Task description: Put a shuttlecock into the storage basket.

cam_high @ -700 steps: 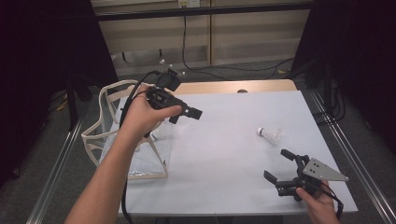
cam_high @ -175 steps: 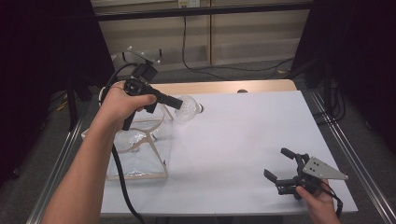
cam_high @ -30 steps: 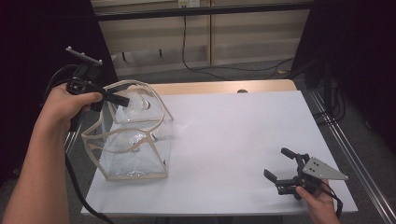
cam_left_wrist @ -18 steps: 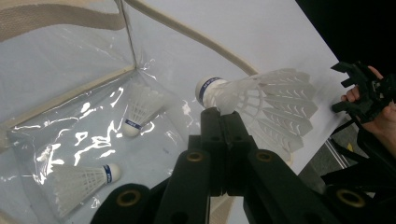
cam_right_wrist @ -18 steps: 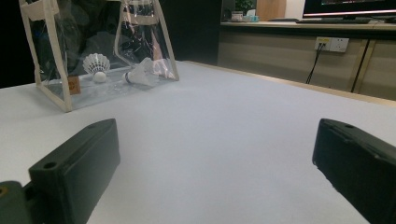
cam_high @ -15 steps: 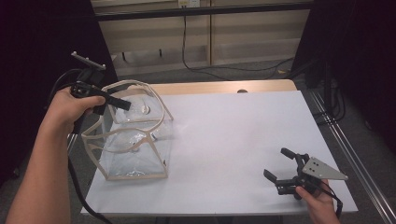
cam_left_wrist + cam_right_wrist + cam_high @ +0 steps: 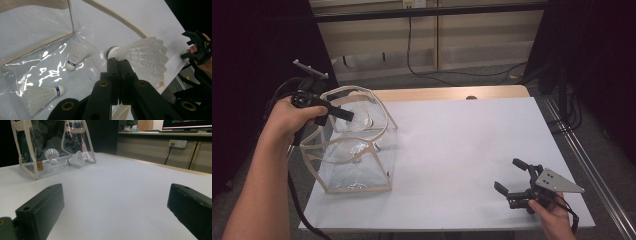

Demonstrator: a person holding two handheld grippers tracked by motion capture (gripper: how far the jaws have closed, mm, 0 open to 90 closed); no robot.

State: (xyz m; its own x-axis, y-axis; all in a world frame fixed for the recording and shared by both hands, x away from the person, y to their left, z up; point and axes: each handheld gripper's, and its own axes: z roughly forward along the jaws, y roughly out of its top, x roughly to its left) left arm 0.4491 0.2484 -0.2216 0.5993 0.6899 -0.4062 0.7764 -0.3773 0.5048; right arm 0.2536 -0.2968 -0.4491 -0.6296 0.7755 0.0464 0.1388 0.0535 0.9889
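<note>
Left gripper view, our left gripper [image 7: 119,62] clamped on a shuttlecock [image 7: 140,57] above the clear bag [image 7: 357,165], our right gripper [image 7: 517,182] jaws apart, well away from the bag.

The right gripper [image 7: 115,212] hovers wide open over the white table [image 7: 120,185] — far left, a clear bag [image 7: 53,147] holds two shuttlecocks [image 7: 51,154].

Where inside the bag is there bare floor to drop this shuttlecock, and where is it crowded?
The held shuttlecock hangs from the shut left gripper over the clear bag. Its floor is bare just below the jaws; one shuttlecock lies near the far corner, another at the left. Outside, the table lies bare across to the right gripper.
</note>
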